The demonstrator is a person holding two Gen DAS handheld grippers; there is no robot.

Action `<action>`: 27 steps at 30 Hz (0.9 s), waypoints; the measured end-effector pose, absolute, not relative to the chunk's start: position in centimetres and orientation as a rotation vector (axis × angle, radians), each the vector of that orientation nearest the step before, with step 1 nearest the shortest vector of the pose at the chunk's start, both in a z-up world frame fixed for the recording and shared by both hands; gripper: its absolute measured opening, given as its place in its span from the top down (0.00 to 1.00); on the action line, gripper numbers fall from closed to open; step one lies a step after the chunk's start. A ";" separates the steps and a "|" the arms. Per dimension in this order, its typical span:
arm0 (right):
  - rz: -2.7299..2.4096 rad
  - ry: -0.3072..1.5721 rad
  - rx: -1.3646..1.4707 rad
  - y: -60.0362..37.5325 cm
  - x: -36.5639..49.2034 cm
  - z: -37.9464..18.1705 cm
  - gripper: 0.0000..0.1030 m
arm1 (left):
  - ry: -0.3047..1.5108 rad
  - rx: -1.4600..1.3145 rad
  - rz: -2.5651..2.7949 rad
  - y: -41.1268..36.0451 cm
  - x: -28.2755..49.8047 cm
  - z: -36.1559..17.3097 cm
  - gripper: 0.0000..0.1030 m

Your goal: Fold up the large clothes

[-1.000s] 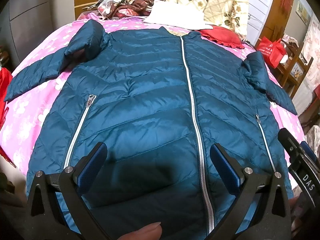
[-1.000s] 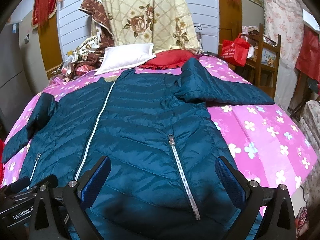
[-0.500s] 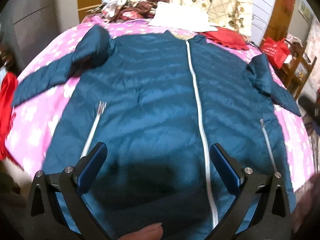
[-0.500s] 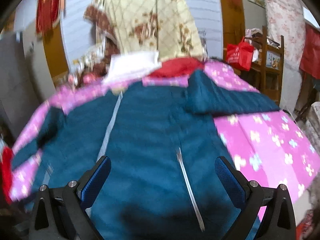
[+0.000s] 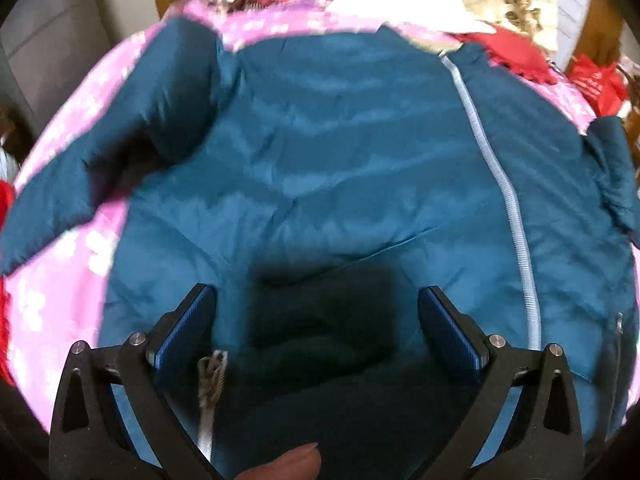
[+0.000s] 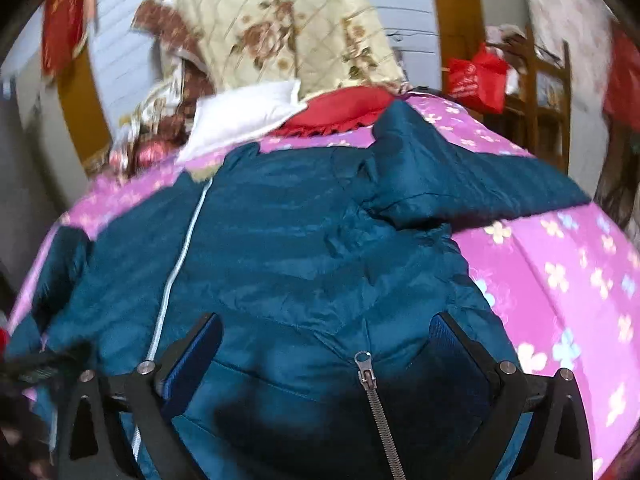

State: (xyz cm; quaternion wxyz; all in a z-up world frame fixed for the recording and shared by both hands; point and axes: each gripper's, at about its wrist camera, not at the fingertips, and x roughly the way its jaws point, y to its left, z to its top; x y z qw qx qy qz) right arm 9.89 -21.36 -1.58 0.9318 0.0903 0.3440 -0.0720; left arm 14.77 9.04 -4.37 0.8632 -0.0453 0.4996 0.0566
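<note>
Two grippers hover low over a teal quilted jacket (image 5: 340, 168) spread front-up across a bed (image 6: 568, 280) with a pink flowered cover. The left gripper (image 5: 318, 320) has its blue-padded fingers spread wide, nothing between them, above the near left part of the jacket; a pocket zipper pull (image 5: 212, 372) lies just inside its left finger, and a fingertip (image 5: 292, 460) of the person shows at the near edge. The right gripper (image 6: 326, 344) is likewise spread apart and empty over the near right part of the jacket, with the other pocket zipper (image 6: 372, 396) running between its fingers. The central zipper (image 5: 504, 184) runs from collar toward the hem. One sleeve (image 5: 112, 148) lies out to the left over the cover, the other sleeve (image 6: 460, 184) stretches right. At the far end of the bed sit a white pillow (image 6: 244, 116) and a red cushion (image 6: 344, 112), with a floral quilt (image 6: 280, 28) piled behind them. A red bag (image 6: 476, 80) hangs near wooden shelves at far right.
</note>
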 end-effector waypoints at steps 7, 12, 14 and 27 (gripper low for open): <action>-0.138 0.923 0.115 -20.3 12.5 -5.5 0.00 | 0.985 -0.081 0.123 9.1 13.9 -5.1 0.00; -0.152 0.943 0.093 -20.3 12.5 -6.2 0.00 | 0.957 -0.071 0.134 8.4 13.2 -5.2 0.00; -0.152 0.944 0.098 -20.4 12.4 -6.2 0.00 | 0.950 -0.038 0.154 7.9 13.1 -5.2 0.00; -0.171 0.929 0.060 -19.8 12.1 -6.5 0.00 | 0.829 -0.249 0.317 25.6 10.2 1.0 0.00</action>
